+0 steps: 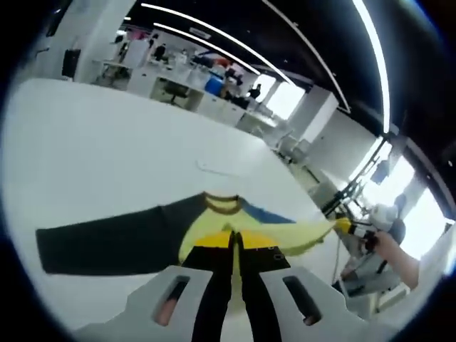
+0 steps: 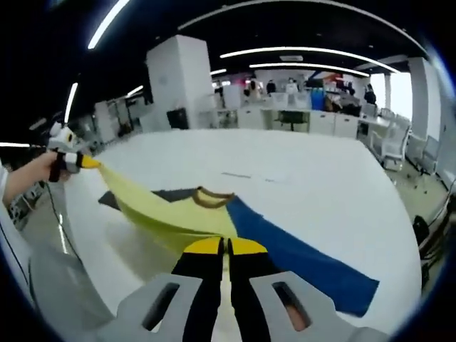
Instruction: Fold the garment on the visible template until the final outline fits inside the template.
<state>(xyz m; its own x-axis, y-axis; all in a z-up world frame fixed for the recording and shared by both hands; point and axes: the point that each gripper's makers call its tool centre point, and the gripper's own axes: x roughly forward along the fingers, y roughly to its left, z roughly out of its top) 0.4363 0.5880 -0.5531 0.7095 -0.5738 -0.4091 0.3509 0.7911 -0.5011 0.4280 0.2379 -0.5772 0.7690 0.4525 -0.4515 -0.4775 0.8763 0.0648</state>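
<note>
Both grippers, left gripper (image 1: 234,246) and right gripper (image 2: 225,249), have their jaws clamped on the yellow garment (image 2: 167,210), stretching it above the white worktop (image 2: 299,178).

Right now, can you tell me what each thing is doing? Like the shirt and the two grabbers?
garment: lifted along one yellow edge, stretched between the two grippers, not folded yet
blue sleeve: spread flat on the table
dark sleeve: spread flat on the table
left gripper: shut on the garment
right gripper: shut on the garment
table: white, garment partly resting on it
</note>
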